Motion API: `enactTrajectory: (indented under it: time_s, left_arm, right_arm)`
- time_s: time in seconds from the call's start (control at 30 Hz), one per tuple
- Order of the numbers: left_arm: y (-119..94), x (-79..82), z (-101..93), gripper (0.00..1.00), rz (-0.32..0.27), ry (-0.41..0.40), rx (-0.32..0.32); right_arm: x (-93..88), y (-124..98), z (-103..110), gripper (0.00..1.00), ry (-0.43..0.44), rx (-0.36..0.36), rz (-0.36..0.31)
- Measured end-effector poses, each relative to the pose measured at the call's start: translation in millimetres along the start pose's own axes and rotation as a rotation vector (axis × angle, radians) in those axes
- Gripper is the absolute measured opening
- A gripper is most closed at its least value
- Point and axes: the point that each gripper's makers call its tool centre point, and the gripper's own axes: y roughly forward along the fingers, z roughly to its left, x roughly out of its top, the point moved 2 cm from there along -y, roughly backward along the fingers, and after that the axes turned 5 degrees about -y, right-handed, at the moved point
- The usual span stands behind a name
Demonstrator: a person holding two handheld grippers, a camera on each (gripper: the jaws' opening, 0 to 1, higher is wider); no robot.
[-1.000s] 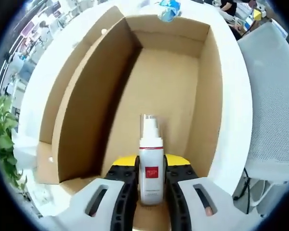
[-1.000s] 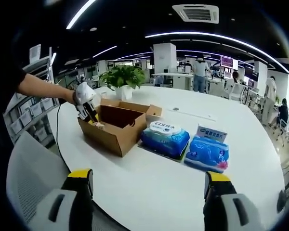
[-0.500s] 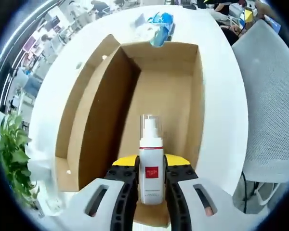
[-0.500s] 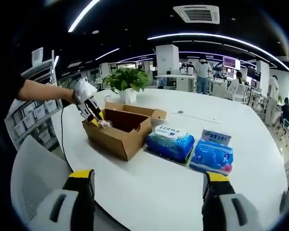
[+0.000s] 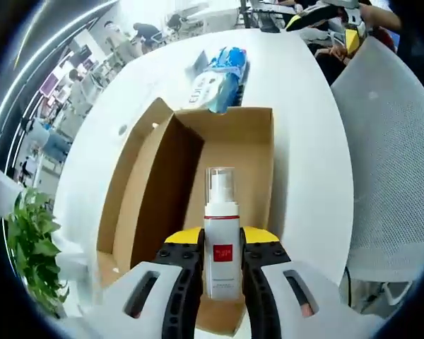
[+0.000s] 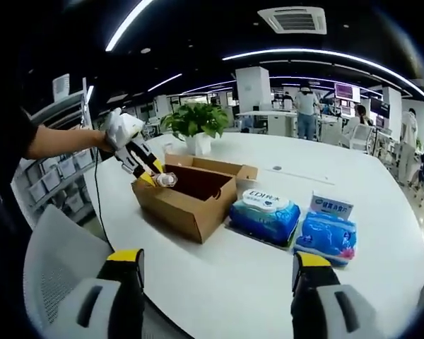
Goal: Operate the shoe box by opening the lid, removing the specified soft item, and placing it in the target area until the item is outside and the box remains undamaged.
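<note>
Bottle [image 5: 222, 240] clamped between left gripper [image 5: 222, 282] jaws, seemingly above box [image 5: 237, 152].

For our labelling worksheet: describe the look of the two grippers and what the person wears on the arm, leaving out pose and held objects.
The left gripper has light grey shells, black inner jaw faces and a yellow band at the base. The right gripper matches: grey shells, black jaws, yellow-capped tips. Seen from the right gripper view, the left gripper's body is white with a yellow-and-black jaw end. The person's sleeve is dark and short. No cable can be made out.
</note>
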Motion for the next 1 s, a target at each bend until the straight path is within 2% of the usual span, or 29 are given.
enactTrajectory:
  time_s: [0.47,0.6,0.8,1.0]
  left_arm:
    - [-12,30.8,-24.0,0.18,-0.077,0.076,0.004]
    - [-15,40.8,-30.2,0.18,-0.112,0.122,0.015]
    - [-18,53.5,-36.3,0.18,-0.157,0.16,0.022]
    - [-19,68.8,-52.1,0.18,-0.203,0.207,0.009]
  right_arm:
    - [14.2,15,22,0.78,0.025,0.076,-0.019]
    - [19.8,19,27,0.74,0.03,0.099,-0.024]
    - [26.3,25,34,0.73,0.029,0.129,-0.031]
    - [34.1,32,47,0.69,0.065,0.175,-0.043]
